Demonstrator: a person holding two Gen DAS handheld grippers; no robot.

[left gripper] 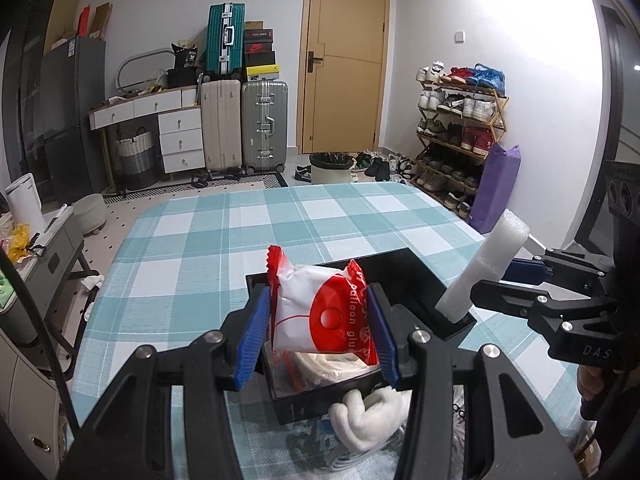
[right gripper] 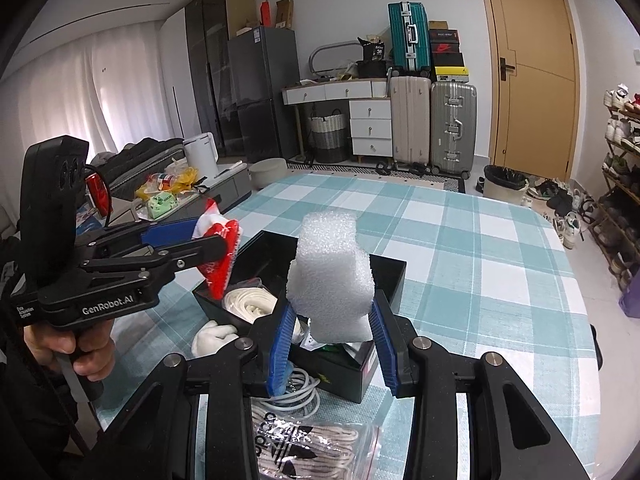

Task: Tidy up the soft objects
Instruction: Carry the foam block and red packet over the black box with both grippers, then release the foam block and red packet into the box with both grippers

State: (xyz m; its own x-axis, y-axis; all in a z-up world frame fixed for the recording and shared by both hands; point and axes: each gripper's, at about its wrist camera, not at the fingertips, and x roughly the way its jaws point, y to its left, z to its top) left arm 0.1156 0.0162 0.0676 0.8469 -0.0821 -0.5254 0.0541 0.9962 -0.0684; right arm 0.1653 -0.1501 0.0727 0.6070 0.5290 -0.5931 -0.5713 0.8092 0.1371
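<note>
In the left wrist view, the left gripper is clamped on a red and white packet printed "balloon glue", its blue fingers pressing both sides. The packet hangs just above the black box, which sits on the checked surface. Inside the box, under the packet, lies a coil of white cord. A white rolled cloth lies on the surface against the box's near wall. At the far right of the box, the right gripper holds a white foam block, whose lower end reaches down to the box.

In the right wrist view, the right gripper is closed on the foam block, which stands upright between the blue fingers above the black box. To the left of the box, the left gripper grips the red and white packet over the box's left end, with the white cord inside below it. The white cloth lies beside the box on the near left. A grey cable and a clear bag with a black logo lie on the surface in front of the box.
</note>
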